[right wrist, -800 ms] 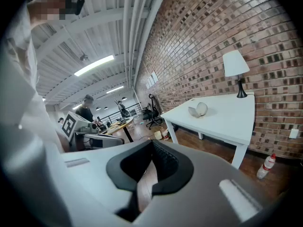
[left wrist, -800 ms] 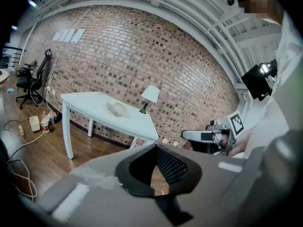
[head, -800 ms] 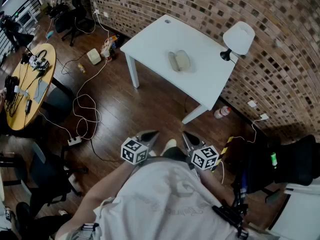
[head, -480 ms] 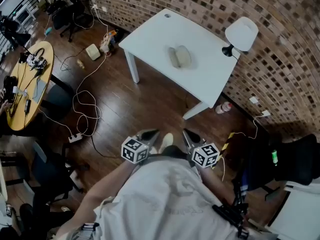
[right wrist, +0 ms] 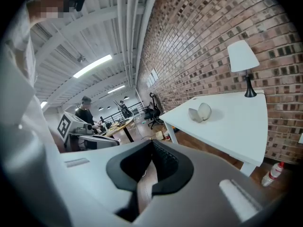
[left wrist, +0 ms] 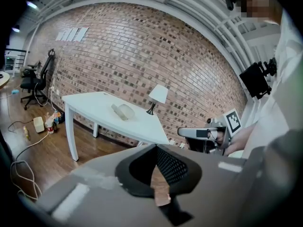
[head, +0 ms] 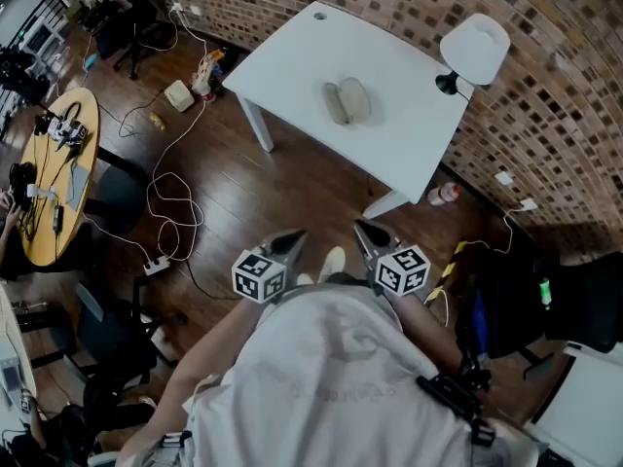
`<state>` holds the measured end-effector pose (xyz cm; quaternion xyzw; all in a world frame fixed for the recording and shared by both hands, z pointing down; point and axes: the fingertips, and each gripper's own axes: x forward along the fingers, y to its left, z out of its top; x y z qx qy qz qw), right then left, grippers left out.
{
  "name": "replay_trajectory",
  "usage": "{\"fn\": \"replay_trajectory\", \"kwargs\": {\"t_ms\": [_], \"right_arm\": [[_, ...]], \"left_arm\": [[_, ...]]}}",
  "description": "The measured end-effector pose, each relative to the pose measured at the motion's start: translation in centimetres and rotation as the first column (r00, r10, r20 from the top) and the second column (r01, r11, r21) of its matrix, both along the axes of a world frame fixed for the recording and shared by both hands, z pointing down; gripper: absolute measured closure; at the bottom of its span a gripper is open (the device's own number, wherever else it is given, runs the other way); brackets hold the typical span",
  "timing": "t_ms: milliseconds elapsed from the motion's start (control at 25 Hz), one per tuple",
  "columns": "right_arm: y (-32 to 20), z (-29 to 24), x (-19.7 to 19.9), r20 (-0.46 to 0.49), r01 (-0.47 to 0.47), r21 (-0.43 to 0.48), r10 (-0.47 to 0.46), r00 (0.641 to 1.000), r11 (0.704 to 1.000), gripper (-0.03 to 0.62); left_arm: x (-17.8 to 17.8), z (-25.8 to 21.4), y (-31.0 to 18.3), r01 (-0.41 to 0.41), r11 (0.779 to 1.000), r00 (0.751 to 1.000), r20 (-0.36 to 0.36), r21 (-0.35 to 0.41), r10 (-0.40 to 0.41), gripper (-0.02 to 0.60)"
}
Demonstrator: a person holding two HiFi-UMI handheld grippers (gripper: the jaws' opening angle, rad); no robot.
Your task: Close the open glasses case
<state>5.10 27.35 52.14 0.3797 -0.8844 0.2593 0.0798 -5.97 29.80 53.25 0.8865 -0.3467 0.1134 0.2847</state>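
Glasses case (head: 348,101): lies open, its two shells side by side near the middle of the white table (head: 292,61), at 12 o'clock from me and well apart from both my grippers.
Left gripper (head: 292,239): jaws together with nothing between them, held close to my body and tipped a little downward.
Right gripper (head: 365,232): jaws fully closed and empty, just beside the left one.
Step in hand: I judge this to be the approach, since nothing touches the case yet.
Doing it well: I would step up to the near table edge, steady one shell with one set of closed tips and fold the other shell over with the second gripper. Pushing should serve, with no need to grip. The smooth case may skate on the smooth top, so I would press gently.
Floor room: bare wood at 12 o'clock; cables (head: 170,207) looped at 10 o'clock, best kept clear of my feet.
Table edge: a bottle (head: 443,194) lies on the floor near the table leg (head: 389,202) at 1 o'clock.
Far bounds: the lamp (head: 474,52) stands at 1 o'clock, apart from the case, with the brick wall (head: 545,95) behind it limiting my reach.
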Motion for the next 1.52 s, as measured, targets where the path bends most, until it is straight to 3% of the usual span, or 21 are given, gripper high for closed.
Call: {"fn": "replay_trajectory", "kwargs": {"t_ms": [360,600,760,960,1280,1520], "right_arm": [[-7.0,-0.7,-1.3,0.028,0.068,0.020,-0.068,0.997,0.998,0.586],[-8.7,-0.5,1.2,0.048,0.086,-0.001,-0.086,0.995,0.996,0.586],[-9.2,0.2,2.2,0.053,0.107,-0.025,-0.105,0.993,0.994,0.586],[-8.9,0.8,3.6,0.060,0.112,-0.051,-0.109,0.992,0.992,0.586],[-9.9,1.4,3.0,0.054,0.101,-0.063,-0.098,0.994,0.993,0.586],[-11.9,1.4,3.0,0.037,0.035,-0.057,-0.033,0.999,0.998,0.586]], "left_arm": [[-1.4,-1.0,-5.6,0.074,0.997,0.997,0.036,0.032,-0.075,0.575],[1.4,-0.6,-7.3,0.083,0.996,0.995,0.061,0.018,-0.084,0.575],[3.4,-1.5,-8.4,0.063,0.996,0.994,0.083,0.059,-0.068,0.575],[5.8,-1.6,-9.7,0.025,0.998,0.995,0.093,0.058,-0.030,0.575],[5.9,-1.5,-11.9,-0.020,0.999,0.995,0.098,0.049,0.016,0.575],[5.7,-1.3,-14.7,-0.083,0.995,0.993,0.087,0.059,0.078,0.575]]}}
